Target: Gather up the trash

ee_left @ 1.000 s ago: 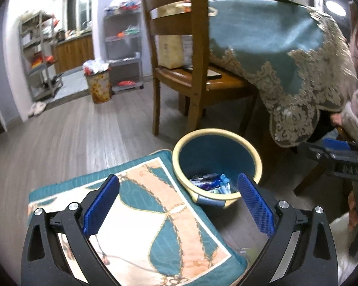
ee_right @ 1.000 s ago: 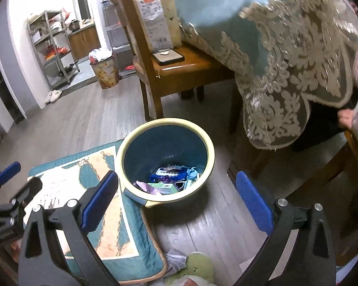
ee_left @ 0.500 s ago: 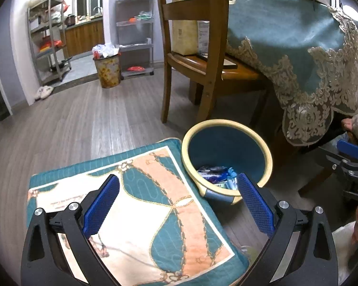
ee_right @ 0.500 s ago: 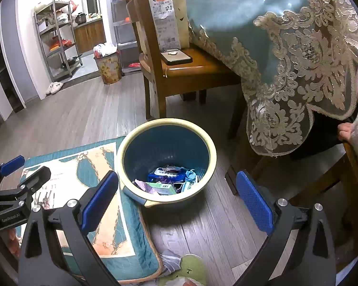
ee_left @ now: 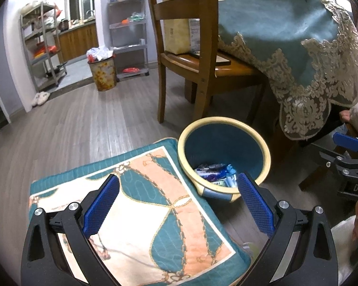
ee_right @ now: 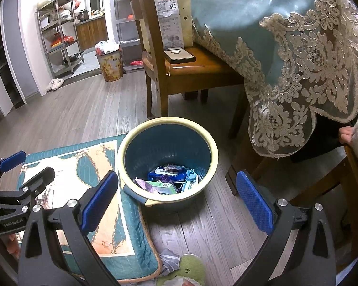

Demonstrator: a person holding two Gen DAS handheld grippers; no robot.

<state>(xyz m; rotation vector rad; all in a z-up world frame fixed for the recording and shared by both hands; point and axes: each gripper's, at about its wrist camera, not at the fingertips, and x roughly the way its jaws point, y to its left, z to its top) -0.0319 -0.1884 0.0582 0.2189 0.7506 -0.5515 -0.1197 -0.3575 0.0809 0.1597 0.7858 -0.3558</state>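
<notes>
Two wide-open, empty grippers, right gripper (ee_right: 176, 195) nearer above wrapper-filled wastebasket (ee_right: 128, 143), left gripper (ee_left: 177, 201) over cushion (ee_left: 143, 205) beside wastebasket.

Bin (ee_right: 168, 124) mouth lies open above; cushion (ee_right: 102, 212) and chair (ee_right: 160, 76) crowd it.

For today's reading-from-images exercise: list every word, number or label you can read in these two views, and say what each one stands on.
"GenRobot.AI": on the left gripper, seen in the right wrist view.
"DAS": cut off at the picture's edge, on the right gripper, seen in the left wrist view.
"3.5": on the receipt stuck to the bag on the chair; its other print is too small.
Wrappers in the bin: print blurred.
</notes>
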